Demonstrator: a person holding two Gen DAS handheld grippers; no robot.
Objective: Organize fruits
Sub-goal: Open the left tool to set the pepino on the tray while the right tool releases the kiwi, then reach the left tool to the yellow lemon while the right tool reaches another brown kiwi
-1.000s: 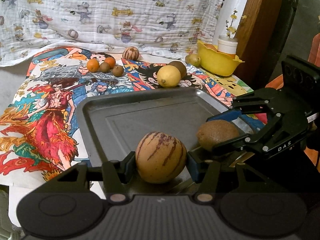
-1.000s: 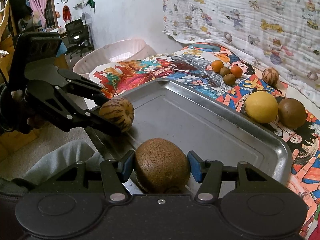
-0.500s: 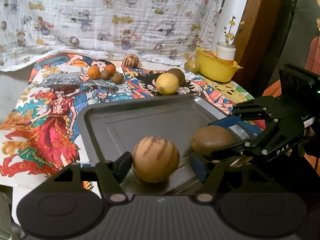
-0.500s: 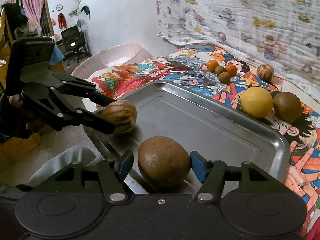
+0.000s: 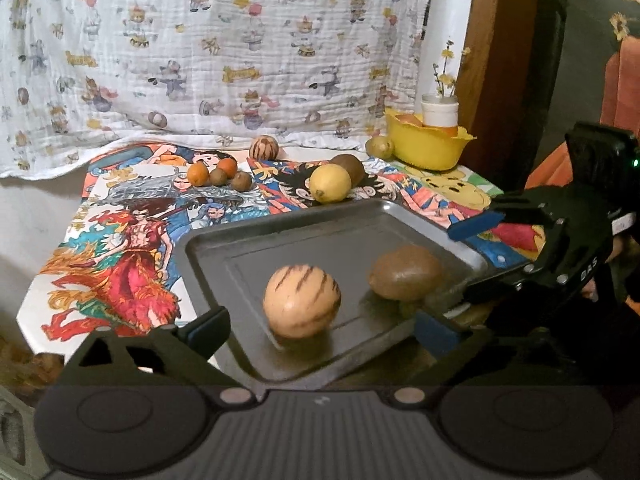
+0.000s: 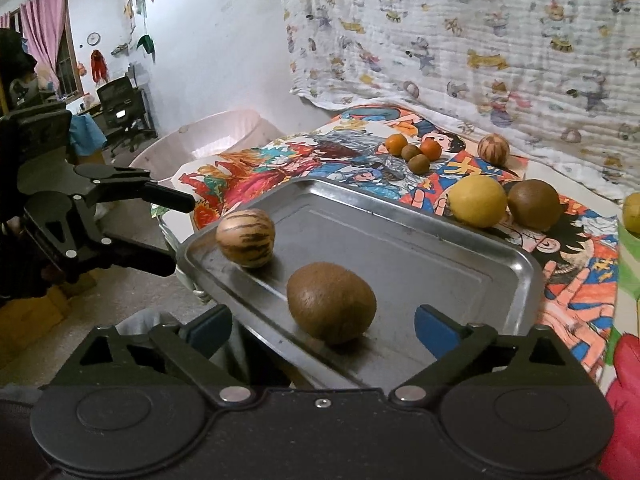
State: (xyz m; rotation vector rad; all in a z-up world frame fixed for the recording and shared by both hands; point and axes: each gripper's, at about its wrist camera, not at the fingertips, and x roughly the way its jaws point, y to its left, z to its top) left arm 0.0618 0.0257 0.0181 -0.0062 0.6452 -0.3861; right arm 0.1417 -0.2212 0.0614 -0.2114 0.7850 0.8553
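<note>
Left wrist view: the left gripper point(image 5: 320, 330) has its jaws opening, clear of the striped fruit point(image 5: 302, 301), which sits free on the metal tray point(image 5: 248, 248) beside the brown kiwi point(image 5: 406, 271). Right wrist view: the right gripper point(image 6: 322, 324) is likewise opening, its pads off the kiwi resting near the tray's front edge. Both drops look done; next, each claw should reach for loose fruit, probably the lemon point(image 6: 477, 201).

table point(image 5: 48, 280) | cartoon cloth point(image 5: 132, 264) | tray point(image 5: 224, 248), loose fruits, bowl point(image 5: 432, 152), perhaps plastic
</note>
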